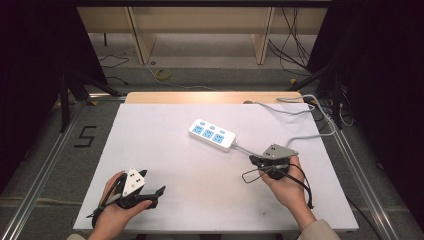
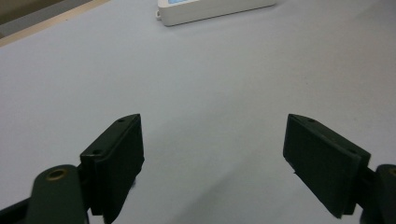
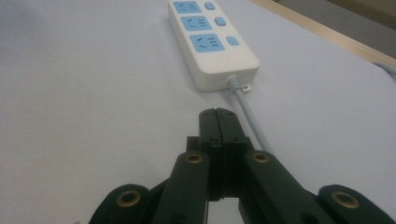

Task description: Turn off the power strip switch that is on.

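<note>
Power strip (image 1: 212, 134) on white table (image 1: 150, 150), left gripper (image 1: 159, 192) jaws apart, right gripper (image 1: 254, 160) jaws closed empty, cable-strewn floor (image 1: 200, 75) beyond.

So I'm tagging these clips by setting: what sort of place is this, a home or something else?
Likely a lab or recording workspace, not a home. A white table stands between dark curtains, loose cables trail over the bare floor, and a "5" marker is taped beside it. A power strip lies on the table.
</note>
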`<state>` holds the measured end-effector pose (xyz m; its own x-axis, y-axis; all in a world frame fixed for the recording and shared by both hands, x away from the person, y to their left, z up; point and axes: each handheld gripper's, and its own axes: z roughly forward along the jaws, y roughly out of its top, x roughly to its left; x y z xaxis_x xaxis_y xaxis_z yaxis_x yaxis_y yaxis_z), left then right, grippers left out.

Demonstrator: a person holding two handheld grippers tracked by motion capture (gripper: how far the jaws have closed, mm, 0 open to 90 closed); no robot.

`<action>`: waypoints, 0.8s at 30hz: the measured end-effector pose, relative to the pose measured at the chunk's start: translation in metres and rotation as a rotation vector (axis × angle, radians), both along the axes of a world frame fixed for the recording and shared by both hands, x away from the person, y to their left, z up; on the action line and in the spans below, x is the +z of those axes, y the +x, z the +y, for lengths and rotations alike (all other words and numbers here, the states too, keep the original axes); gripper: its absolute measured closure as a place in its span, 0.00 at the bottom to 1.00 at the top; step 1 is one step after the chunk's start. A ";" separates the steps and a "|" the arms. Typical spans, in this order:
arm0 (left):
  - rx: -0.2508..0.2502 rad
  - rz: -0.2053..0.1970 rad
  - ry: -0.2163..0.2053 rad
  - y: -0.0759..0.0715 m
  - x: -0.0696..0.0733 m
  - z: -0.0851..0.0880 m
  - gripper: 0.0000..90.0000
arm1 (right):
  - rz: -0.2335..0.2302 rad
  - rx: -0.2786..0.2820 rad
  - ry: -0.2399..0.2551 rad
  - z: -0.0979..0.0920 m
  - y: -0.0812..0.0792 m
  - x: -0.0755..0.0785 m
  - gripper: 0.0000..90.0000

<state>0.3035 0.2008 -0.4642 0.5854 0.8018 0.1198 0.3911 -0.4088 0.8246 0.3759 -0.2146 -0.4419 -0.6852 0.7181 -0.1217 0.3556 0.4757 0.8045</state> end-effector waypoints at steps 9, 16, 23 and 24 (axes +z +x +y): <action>-0.006 0.003 0.007 0.000 0.000 0.000 0.22 | -0.003 -0.004 -0.011 0.005 0.008 0.003 1.00; -0.002 0.002 0.001 0.000 0.000 0.000 0.22 | -0.002 -0.001 -0.038 0.012 0.015 0.006 1.00; 0.000 0.004 0.000 0.000 -0.001 0.000 0.22 | 0.000 -0.002 -0.054 0.019 0.021 0.008 1.00; 0.000 0.004 0.000 0.000 -0.001 0.000 0.22 | 0.000 -0.002 -0.054 0.019 0.021 0.008 1.00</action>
<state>0.3035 0.2011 -0.4649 0.5859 0.8019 0.1173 0.3945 -0.4086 0.8230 0.3967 -0.1958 -0.4336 -0.6838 0.7119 -0.1601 0.3570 0.5177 0.7775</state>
